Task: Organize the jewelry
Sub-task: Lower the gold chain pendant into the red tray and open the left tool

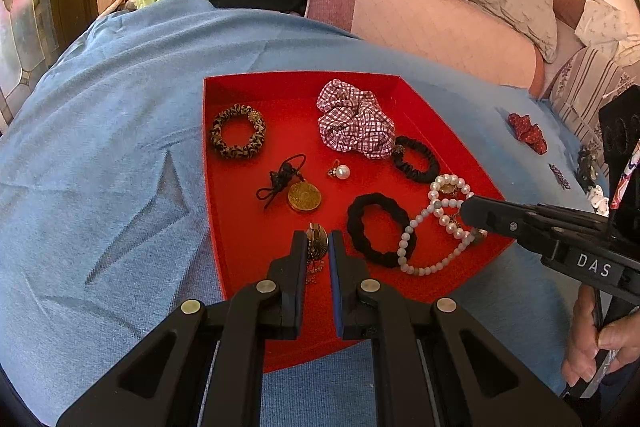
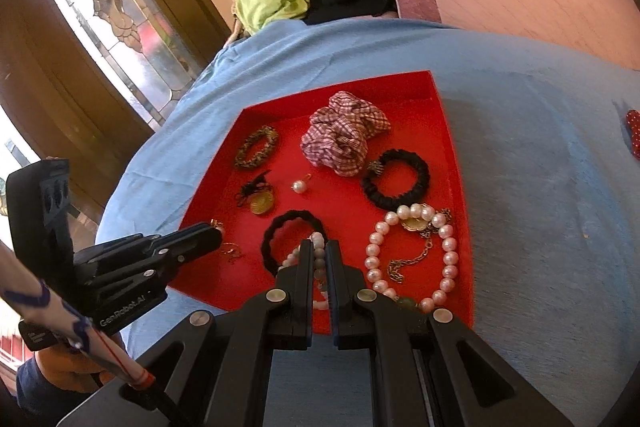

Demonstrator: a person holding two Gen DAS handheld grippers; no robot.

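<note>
A red tray [image 1: 256, 227] [image 2: 456, 163] lies on a blue cloth and holds jewelry and hair ties. My left gripper [image 1: 317, 239] is shut on a gold pendant [image 1: 317, 242] with a thin chain hanging from it, just above the tray's near part. My right gripper [image 2: 319, 249] is shut on a pale bead bracelet [image 2: 318, 247], which drapes over a black braided hair tie [image 2: 280, 223]. In the left wrist view the same bracelet [image 1: 412, 259] trails from the right gripper [image 1: 470, 215]. A pink pearl bracelet with a gold chain [image 2: 412, 255] lies to the right.
The tray also holds a checked scrunchie [image 1: 354, 121], a leopard hair tie [image 1: 238, 131], a black scrunchie [image 1: 416, 159], a pearl earring [image 1: 342, 171] and a gold coin on black cord [image 1: 304, 197]. A red dotted scrunchie [image 1: 528, 131] and small clips [image 1: 560, 175] lie on the cloth at right.
</note>
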